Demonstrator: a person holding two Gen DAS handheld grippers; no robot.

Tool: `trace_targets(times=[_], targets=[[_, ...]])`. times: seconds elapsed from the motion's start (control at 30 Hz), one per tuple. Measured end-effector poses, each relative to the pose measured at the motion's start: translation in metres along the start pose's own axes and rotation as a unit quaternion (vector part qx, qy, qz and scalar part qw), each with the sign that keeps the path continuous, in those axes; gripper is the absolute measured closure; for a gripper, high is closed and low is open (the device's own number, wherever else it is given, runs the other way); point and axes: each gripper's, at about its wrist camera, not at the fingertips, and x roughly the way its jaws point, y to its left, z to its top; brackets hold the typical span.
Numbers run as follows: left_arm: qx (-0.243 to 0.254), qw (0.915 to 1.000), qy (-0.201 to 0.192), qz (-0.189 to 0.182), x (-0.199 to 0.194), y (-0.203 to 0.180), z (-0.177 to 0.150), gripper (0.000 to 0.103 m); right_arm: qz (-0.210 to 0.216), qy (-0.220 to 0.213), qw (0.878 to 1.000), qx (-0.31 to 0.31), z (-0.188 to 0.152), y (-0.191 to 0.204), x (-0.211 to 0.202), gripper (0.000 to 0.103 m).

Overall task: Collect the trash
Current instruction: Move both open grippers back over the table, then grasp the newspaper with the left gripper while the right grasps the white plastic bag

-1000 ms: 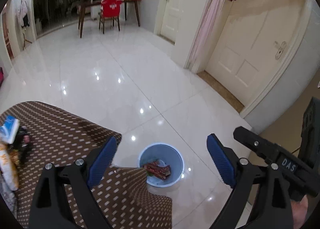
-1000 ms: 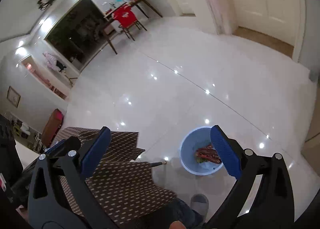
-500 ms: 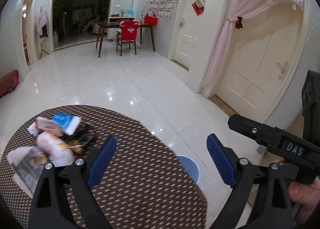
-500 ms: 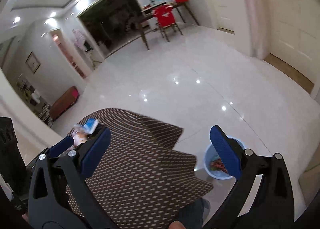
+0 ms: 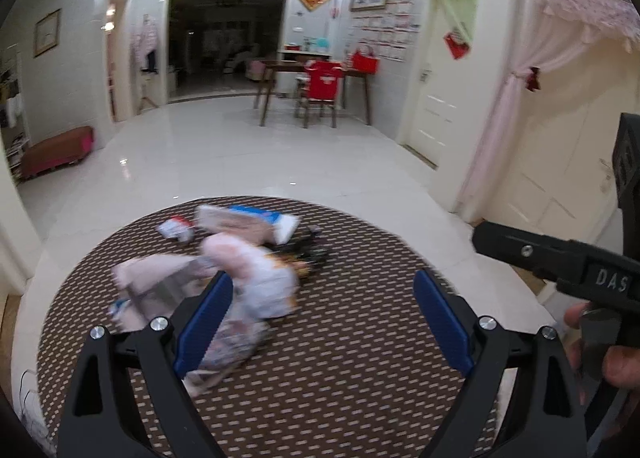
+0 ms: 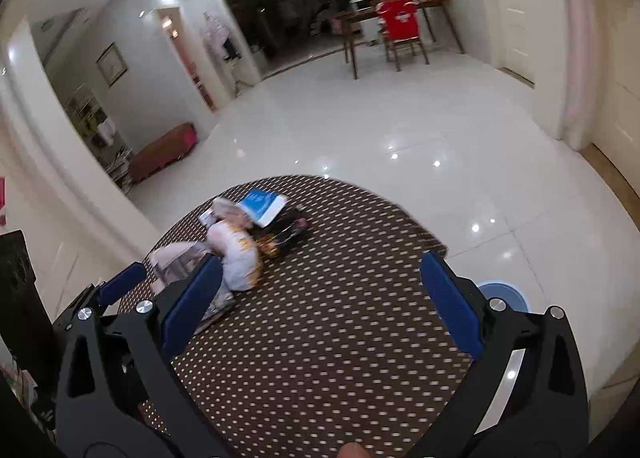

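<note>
Left gripper [image 5: 320,322]: jaws released, wide apart, nothing between them, hovering over the near part of the round table [image 5: 360,378]. Right gripper [image 6: 316,298]: jaws also spread, empty, over the same table nearer its right edge. Its black body shows at the right side of the left wrist view, with a hand [image 5: 612,354] wrapped on the handle.

Trash pile [image 5: 240,258] sits on the table's far-left part, blurred in both views. What I can make out:
- pale pink-white crumpled bag [image 5: 260,278] just beyond the left gripper's left pad, partly hidden by it
- greyish flat wrapper [image 5: 160,282] touching the bag, toward the left edge
- blue and white packet [image 6: 262,205] at the far side of the pile, lying over the other pieces
- dark wrapper [image 6: 284,236] with orange print on the pile's right side, touching the pink bag
- small red-white wrapper [image 5: 176,227] near the far-left edge, just beside the blue packet

Exact item count in the pile: cannot tell, too much motion blur.

Blue bin [image 6: 504,294] is on the floor off the table's right edge, only its rim visible in the right wrist view, mostly hidden behind the right gripper's right pad. Contents not visible.

Table is covered with a brown cloth with white dashes; near and right parts are bare. White glossy tile floor [image 5: 280,161] around it
</note>
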Motion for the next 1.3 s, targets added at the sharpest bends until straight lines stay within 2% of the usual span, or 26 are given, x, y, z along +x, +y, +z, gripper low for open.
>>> trace_targets(times=[0.3, 0.43, 0.63, 0.77, 0.83, 0.9, 0.93, 1.0, 1.1, 1.13, 1.2, 1.3], targets=[[-0.027, 0.9953, 0.012, 0.093, 0.007, 0.091, -0.025, 0.013, 0.012, 0.041, 0.999, -0.021, -0.015, 0.03, 0.039, 0.006], [-0.046, 0.9921, 0.022, 0.114, 0.013, 0.128, -0.033, 0.013, 0.015, 0.052, 0.998, -0.03, -0.018, 0.04, 0.051, 0.006], [-0.049, 0.9927, 0.055, 0.096, 0.046, 0.155, -0.036, 0.013, 0.014, 0.066, 0.997, -0.039, -0.018, 0.049, 0.068, 0.006], [-0.055, 0.9929, 0.071, 0.078, 0.068, 0.157, -0.038, 0.015, 0.014, 0.08, 0.996, -0.046, -0.017, 0.053, 0.085, 0.006], [-0.059, 0.9933, 0.08, 0.059, 0.08, 0.157, -0.035, 0.033, 0.018, 0.087, 0.995, -0.052, -0.017, 0.056, 0.096, 0.006], [-0.067, 0.9928, 0.093, 0.036, 0.091, 0.155, -0.034, 0.056, 0.025, 0.099, 0.993, -0.054, -0.017, 0.06, 0.113, 0.006], [-0.071, 0.9924, 0.095, 0.031, 0.095, 0.153, -0.034, 0.059, 0.026, 0.105, 0.993, -0.054, -0.017, 0.061, 0.12, 0.006], [-0.066, 0.9934, 0.089, 0.029, 0.096, 0.148, -0.032, 0.073, 0.031, 0.117, 0.991, -0.054, -0.018, 0.066, 0.139, 0.006], [-0.072, 0.994, 0.08, 0.018, 0.092, 0.143, -0.029, 0.087, 0.043, 0.131, 0.989, -0.052, -0.019, 0.072, 0.163, 0.007], [-0.071, 0.9943, 0.078, 0.019, 0.09, 0.141, -0.029, 0.089, 0.048, 0.135, 0.988, -0.05, -0.019, 0.074, 0.169, 0.013], [-0.066, 0.995, 0.072, 0.02, 0.084, 0.137, -0.029, 0.093, 0.049, 0.152, 0.986, -0.049, -0.023, 0.078, 0.184, 0.069], [-0.064, 0.9954, 0.068, 0.019, 0.073, 0.132, -0.033, 0.095, 0.044, 0.155, 0.986, -0.048, -0.028, 0.081, 0.19, 0.075]])
